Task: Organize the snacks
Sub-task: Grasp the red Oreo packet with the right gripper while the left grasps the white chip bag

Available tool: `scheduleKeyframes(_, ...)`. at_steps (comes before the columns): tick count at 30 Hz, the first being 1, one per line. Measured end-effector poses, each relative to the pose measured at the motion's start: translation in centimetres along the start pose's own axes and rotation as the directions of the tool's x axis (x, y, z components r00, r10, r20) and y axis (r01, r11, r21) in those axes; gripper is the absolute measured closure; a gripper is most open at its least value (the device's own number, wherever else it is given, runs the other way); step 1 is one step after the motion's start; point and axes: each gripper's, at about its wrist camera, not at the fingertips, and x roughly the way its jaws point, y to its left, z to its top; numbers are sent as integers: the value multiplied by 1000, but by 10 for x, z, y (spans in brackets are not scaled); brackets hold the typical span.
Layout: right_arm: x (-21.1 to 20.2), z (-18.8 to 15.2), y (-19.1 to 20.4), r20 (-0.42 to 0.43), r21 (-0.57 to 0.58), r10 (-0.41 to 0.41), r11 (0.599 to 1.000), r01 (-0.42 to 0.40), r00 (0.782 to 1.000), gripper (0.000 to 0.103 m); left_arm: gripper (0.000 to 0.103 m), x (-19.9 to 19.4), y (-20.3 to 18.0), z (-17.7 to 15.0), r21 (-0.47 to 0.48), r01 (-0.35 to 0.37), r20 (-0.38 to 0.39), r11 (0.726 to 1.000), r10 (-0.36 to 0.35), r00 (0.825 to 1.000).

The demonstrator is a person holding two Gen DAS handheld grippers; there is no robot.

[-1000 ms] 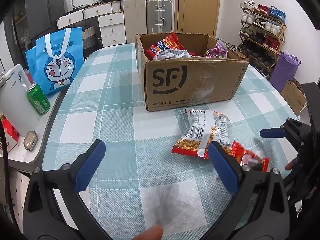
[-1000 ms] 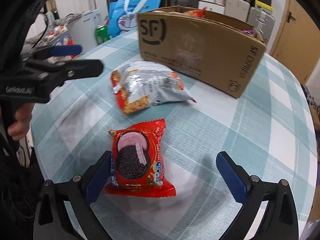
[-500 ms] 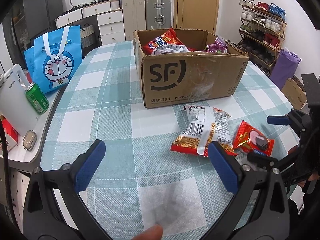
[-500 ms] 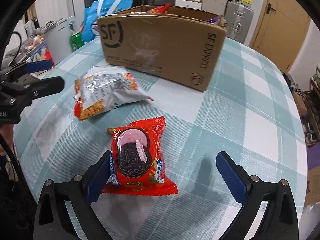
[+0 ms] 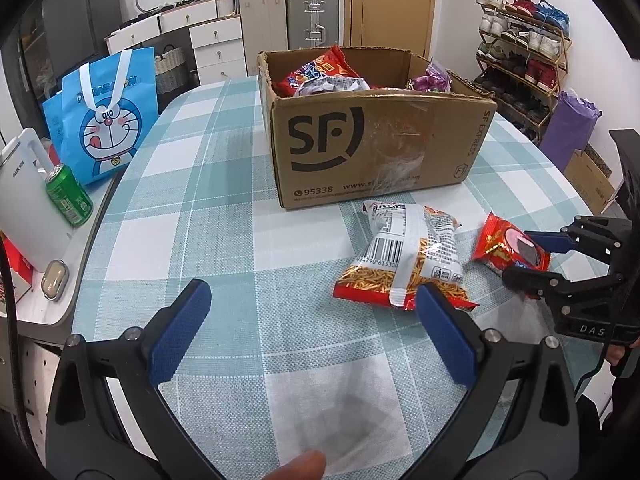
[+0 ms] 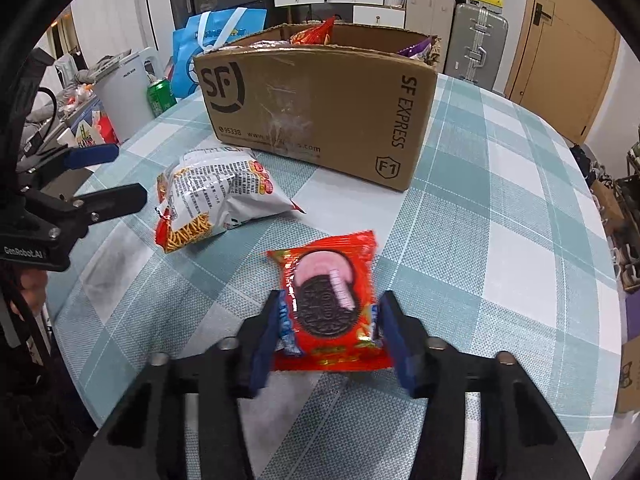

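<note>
Right gripper: blue pads pinched the red cookie packet by both edges, on the checked table.
Left gripper: fingers spread wide, empty, just short of the noodle-snack bag.
Advice: lift the packet level, clear the cardboard box rim before letting go.
Left view only: showed snacks already inside the box.

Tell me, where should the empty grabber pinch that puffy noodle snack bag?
Probably from above, across the narrow waist of the noodle snack bag, which lies flat on the table. The left gripper is open, just short of the bag's near sealed edge; the middle is puffy.
</note>
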Motion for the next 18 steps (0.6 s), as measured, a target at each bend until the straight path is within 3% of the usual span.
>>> scheduleKeyframes(11, -14, 5, -12, 65, 42, 6, 999, -9, 998, 58, 1, 16, -24, 15, 41, 74, 35, 996, -75, 997)
scheduleKeyframes(14, -14, 6, -16, 66, 57, 3, 998, -7, 998, 58, 1, 28, -30, 22, 38, 108, 10, 993, -108, 994)
scheduleKeyframes(18, -14, 6, -19, 68, 68, -2, 998, -3, 998, 58, 1, 46, -39, 30, 60, 102, -34, 993, -100, 994)
